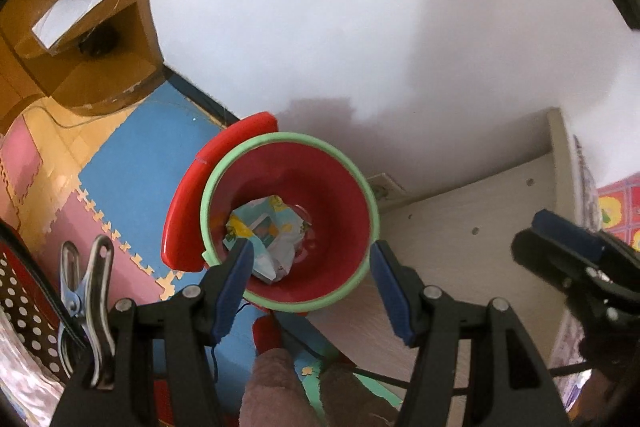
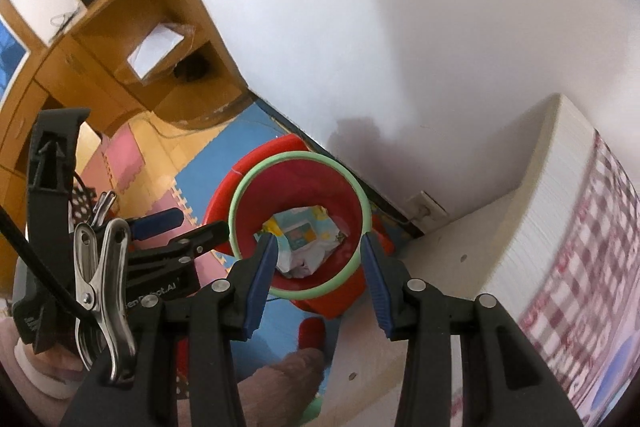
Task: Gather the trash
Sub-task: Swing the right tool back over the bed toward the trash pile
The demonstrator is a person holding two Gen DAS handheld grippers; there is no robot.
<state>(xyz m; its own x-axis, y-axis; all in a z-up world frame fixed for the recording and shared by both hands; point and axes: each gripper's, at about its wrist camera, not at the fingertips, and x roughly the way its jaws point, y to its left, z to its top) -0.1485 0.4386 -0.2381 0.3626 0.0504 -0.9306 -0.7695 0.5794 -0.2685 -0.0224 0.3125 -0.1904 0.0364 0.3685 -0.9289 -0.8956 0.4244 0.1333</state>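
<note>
A red bin with a green rim [image 1: 370, 203] stands on the floor against the white wall, and its red lid [image 1: 184, 211] leans behind it on the left. Crumpled printed trash [image 1: 268, 227] lies at the bottom. My left gripper [image 1: 312, 251] points down over the bin's mouth, open, with nothing between its blue pads. My right gripper [image 1: 556, 239] hovers to the right of it. In the right wrist view the bin's rim [image 2: 362, 203] and the trash [image 2: 308, 231] lie below my right gripper [image 2: 319, 243], which is open and holds nothing. My left gripper [image 2: 188, 227] shows at the left.
A wooden desk [image 2: 132, 75] with open shelves stands at the back left. Coloured foam mats [image 1: 132, 163] cover the floor. A pale cabinet side [image 1: 480, 227] and a wall socket [image 2: 426, 207] lie right of the bin. A person's foot [image 2: 288, 371] is below.
</note>
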